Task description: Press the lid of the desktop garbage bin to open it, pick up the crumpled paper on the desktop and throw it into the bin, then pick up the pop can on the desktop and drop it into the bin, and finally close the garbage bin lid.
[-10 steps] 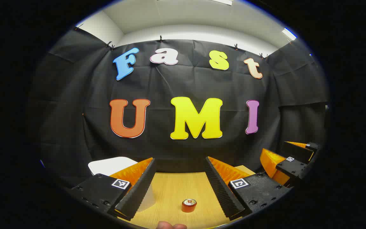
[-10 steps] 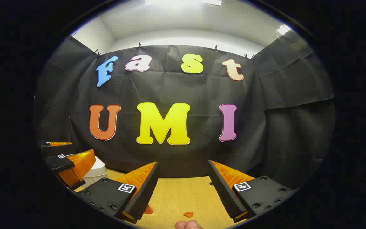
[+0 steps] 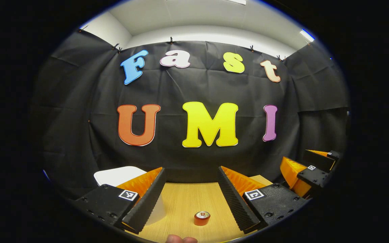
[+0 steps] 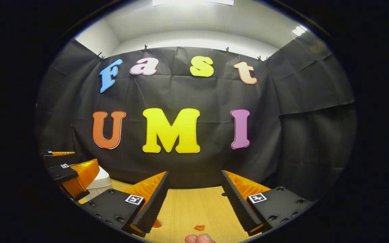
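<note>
In the left gripper view, an orange pop can stands upright on the wooden desktop, below and between the fingers of my open left gripper. The white garbage bin sits at the left, its lid down, partly behind the left finger. My right gripper is open with nothing in it. Under it, in the right gripper view, a small orange crumpled paper lies on the desktop. An orange object peeks out beside its left finger. The bin shows at the far left.
The other gripper hovers at the right edge of the left gripper view, and the left one at the left edge of the right gripper view, in front of the bin. A fingertip shows at the bottom. The black cloth wall closes the desk's far side.
Both grippers have shifted only slightly. In the left gripper view the right gripper sits a little farther right. Nothing was taken hold of or let go.
</note>
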Demonstrator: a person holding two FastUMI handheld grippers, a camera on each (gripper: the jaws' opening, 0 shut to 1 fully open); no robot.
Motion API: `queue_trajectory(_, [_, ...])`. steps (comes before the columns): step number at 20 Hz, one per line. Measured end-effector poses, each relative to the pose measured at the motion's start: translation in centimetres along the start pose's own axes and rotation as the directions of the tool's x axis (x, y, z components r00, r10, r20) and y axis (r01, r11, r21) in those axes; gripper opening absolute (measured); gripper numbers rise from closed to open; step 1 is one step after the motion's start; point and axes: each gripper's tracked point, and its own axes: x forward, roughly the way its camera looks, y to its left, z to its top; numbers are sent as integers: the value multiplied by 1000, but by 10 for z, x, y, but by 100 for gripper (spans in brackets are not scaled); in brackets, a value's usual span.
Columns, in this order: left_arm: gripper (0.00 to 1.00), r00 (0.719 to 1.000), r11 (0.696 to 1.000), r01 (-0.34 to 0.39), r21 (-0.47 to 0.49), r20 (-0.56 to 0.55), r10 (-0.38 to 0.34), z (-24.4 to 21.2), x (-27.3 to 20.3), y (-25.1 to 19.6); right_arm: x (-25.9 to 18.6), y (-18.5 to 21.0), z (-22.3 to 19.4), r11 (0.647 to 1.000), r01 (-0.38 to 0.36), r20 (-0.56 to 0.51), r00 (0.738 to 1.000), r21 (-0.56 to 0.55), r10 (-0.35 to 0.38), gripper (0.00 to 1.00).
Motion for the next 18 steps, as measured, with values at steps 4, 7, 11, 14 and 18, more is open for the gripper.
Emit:
queue_trajectory(4, [98,1000,1000,-7,10,-1,7,0,3,0,3,0,-1,1000,-7,0,1000,1,7,96])
queue_trajectory(7, [99,1000,1000,-19,8,-14,19,-4,5,2,4,2,-3,1000,-18,-8,1000,-1,18,96])
queue_trajectory(11, [99,997,998,-67,13,-30,68,-8,9,16,5,3,-4,999,-43,-8,999,-11,42,96])
queue_trajectory(14, [99,992,993,-117,17,-39,117,-12,14,30,9,3,-7,998,-55,-14,998,-9,54,96])
queue_trajectory(18, [88,976,978,-208,32,-58,210,-16,26,60,17,3,-8,998,-67,-23,998,-2,67,96])
